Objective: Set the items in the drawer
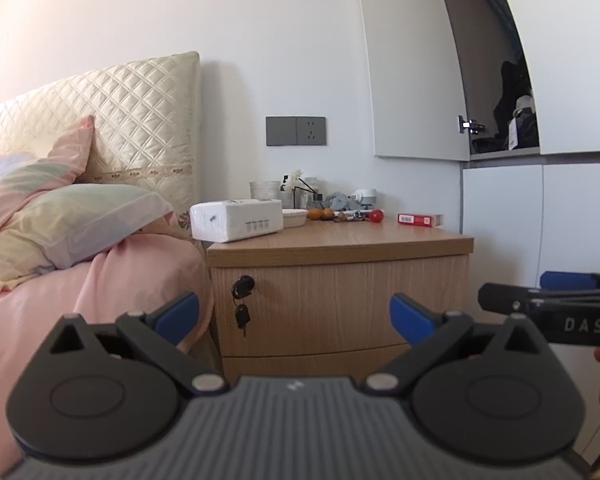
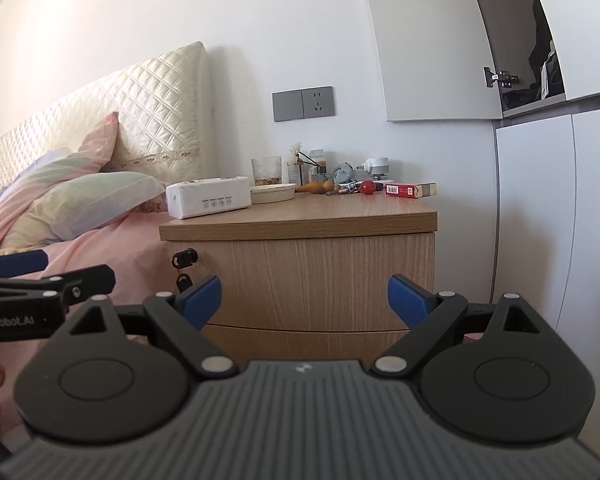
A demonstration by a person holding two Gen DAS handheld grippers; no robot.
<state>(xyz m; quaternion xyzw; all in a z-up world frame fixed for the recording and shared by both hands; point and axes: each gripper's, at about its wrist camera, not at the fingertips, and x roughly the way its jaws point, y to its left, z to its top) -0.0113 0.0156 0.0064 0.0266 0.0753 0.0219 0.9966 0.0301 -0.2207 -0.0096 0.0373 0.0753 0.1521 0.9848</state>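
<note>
left gripper: black linkage arms, blue fingertip pads, silver pivot pins
right gripper: same black build, blue pads, silver pins
housing: grey ribbed plate between two round black discs, small pale logo
markings: white "DAS" on one side bar, "enRobot.AI" on the other
screws: small screw at each side bar's tip

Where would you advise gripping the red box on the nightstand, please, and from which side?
Grip the red box across its two long faces, coming from the front over the nightstand's bare top. It lies flat near the right rear corner, apart from the red ball, so open jaws should probably fit around it.
</note>
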